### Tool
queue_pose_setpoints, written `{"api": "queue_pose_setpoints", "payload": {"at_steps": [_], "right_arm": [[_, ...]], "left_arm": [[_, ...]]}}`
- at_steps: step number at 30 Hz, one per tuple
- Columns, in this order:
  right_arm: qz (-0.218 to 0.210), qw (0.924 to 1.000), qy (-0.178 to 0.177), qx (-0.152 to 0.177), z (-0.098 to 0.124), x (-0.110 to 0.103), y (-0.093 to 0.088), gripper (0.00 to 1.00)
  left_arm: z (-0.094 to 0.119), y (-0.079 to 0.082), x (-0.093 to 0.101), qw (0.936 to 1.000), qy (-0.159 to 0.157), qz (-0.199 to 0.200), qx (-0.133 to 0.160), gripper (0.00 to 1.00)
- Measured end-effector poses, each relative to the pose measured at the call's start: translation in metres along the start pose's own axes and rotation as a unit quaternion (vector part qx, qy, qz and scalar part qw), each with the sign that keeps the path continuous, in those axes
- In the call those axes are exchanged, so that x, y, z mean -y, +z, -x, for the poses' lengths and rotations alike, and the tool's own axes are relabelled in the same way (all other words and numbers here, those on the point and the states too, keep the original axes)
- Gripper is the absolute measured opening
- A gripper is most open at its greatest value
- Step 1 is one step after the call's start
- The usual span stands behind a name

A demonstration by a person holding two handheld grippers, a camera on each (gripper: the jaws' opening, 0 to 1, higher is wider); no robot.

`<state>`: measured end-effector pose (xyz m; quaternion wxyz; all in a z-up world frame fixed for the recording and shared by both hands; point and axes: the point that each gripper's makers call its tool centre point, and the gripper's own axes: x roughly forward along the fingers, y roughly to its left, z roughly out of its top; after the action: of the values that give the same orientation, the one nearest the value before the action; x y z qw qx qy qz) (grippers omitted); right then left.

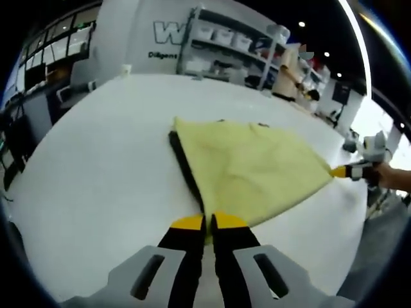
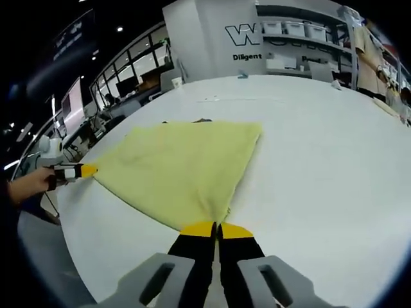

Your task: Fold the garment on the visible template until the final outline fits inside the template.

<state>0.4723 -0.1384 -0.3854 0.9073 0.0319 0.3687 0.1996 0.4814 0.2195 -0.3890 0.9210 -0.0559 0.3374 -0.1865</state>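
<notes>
A yellow garment (image 1: pixel 250 170) lies stretched on the white table (image 1: pixel 103 167), held taut by two near corners. A black template edge (image 1: pixel 182 160) shows along its left side. My left gripper (image 1: pixel 209 224) is shut on the near corner of the garment. The right gripper (image 1: pixel 350 171), held by a hand, pinches the other corner at the right. In the right gripper view the same garment (image 2: pixel 186 163) spreads ahead, and my right gripper (image 2: pixel 217 229) is shut on its corner. The left gripper (image 2: pixel 76 171) grips the far left corner there. Small dark bits of the template (image 2: pixel 202 120) peek past the far edge.
The table's edge (image 2: pixel 61 224) runs close to the held corners. A small white cup (image 1: pixel 126 68) stands at the table's far side. Shelves with boxes (image 1: pixel 225 45) and a standing person (image 1: pixel 289 70) are beyond the table. Bare tabletop (image 2: pixel 321 160) lies to the right.
</notes>
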Motion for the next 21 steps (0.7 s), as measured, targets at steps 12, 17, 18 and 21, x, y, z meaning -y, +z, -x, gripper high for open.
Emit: {"api": "queue_pose_setpoints", "payload": {"at_steps": [12,17,18,21], "right_arm": [[-0.003,0.9999,-0.009,-0.005,0.014,-0.01,-0.017,0.0],[0.004,0.9999,-0.008,-0.012,0.02,-0.011,-0.022,0.0],[0.002,0.9999,-0.007,-0.011,0.021,-0.01,-0.023,0.0],[-0.008,0.9998,-0.016,-0.011,0.027,-0.004,-0.023,0.0]], "left_arm": [[0.021,-0.015,0.014,0.9996,-0.004,-0.022,-0.015,0.01],[0.03,-0.021,0.015,0.9989,-0.007,-0.041,-0.022,0.01],[0.033,-0.022,0.012,0.9989,-0.006,-0.042,-0.022,0.01],[0.04,-0.023,0.01,0.9992,0.0,-0.036,-0.018,0.0]]}}
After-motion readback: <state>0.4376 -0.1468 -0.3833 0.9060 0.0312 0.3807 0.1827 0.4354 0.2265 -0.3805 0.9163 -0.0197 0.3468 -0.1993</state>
